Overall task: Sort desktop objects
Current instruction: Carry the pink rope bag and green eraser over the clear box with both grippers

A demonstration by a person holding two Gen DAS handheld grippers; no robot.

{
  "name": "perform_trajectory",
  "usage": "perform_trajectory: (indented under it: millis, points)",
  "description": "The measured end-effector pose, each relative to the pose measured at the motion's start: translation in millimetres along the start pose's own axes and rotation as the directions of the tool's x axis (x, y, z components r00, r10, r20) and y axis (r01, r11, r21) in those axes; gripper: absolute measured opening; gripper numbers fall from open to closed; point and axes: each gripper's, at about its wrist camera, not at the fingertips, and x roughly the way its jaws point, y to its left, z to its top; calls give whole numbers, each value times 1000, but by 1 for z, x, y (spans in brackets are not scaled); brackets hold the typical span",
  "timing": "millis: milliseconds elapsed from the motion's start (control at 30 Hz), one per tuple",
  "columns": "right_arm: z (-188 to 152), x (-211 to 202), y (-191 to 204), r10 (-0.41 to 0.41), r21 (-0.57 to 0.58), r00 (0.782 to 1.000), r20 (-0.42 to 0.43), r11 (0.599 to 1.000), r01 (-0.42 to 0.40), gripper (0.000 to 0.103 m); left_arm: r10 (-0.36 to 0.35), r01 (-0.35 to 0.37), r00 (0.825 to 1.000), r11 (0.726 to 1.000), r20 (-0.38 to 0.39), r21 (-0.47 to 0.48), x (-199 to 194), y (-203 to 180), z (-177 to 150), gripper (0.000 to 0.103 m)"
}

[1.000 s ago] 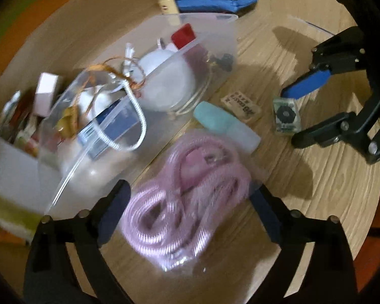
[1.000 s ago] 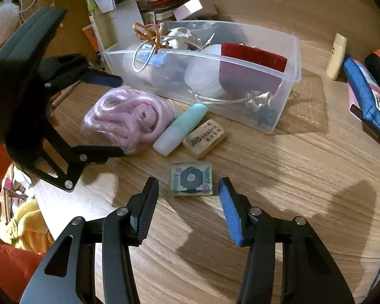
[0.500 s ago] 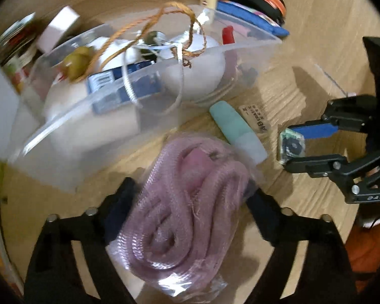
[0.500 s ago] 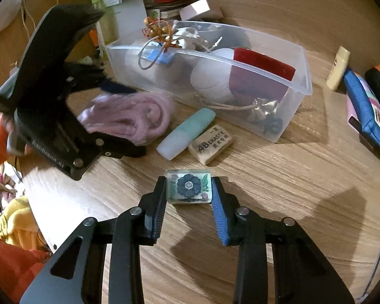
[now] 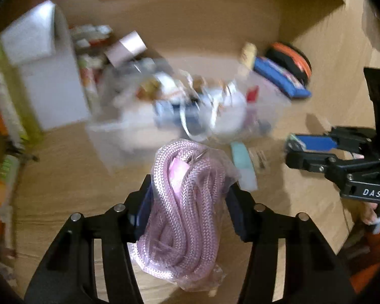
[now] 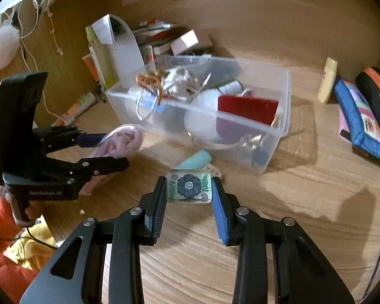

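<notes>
My left gripper [image 5: 188, 200] is shut on a clear bag of pink rope [image 5: 183, 210] and holds it above the wooden desk, in front of the clear plastic bin [image 5: 190, 116]. In the right wrist view the left gripper [image 6: 106, 149] and the pink rope [image 6: 121, 141] sit left of the bin [image 6: 278, 116]. My right gripper [image 6: 189, 192] is shut on a small flower-printed eraser [image 6: 189, 187], lifted off the desk. The right gripper also shows in the left wrist view [image 5: 293, 147]. A mint green tube [image 6: 195, 159] and another eraser [image 5: 258, 155] lie by the bin.
The bin is full of cords, a white round item and a red case [image 6: 248, 106]. A white file holder [image 6: 121, 50] with papers stands at the back left. A blue pouch [image 6: 359, 121], an orange-black pouch [image 6: 377, 93] and a cream tube [image 6: 328, 79] lie at the right.
Both grippers have risen: the left lifted the pink rope bag off the desk, the right lifted the flower eraser. The left wrist view is now blurred by movement.
</notes>
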Motion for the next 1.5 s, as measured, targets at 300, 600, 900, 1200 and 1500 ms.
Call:
perform_trajectory:
  millis: [300, 600, 900, 1200, 1500]
  points:
    - [30, -21, -3, -23, -2, 995, 96, 1000, 24, 31, 16, 0, 987, 995, 159, -95, -43, 16, 25, 53]
    - [49, -29, -14, -45, 2, 989, 142, 999, 45, 31, 85, -56, 972, 989, 219, -136, -53, 28, 44, 54]
    - [67, -29, -24, -40, 4, 983, 180, 999, 40, 31, 90, -45, 958, 985, 271, -168, -56, 41, 68, 54]
    - [87, -4, -30, -12, 6, 986, 169, 1000, 11, 31, 43, 3, 965, 985, 259, -175, -22, 50, 98, 54]
    - [95, 48, -33, 1, 64, 993, 118, 998, -9, 31, 58, -23, 984, 978, 168, -206, 29, 58, 96, 54]
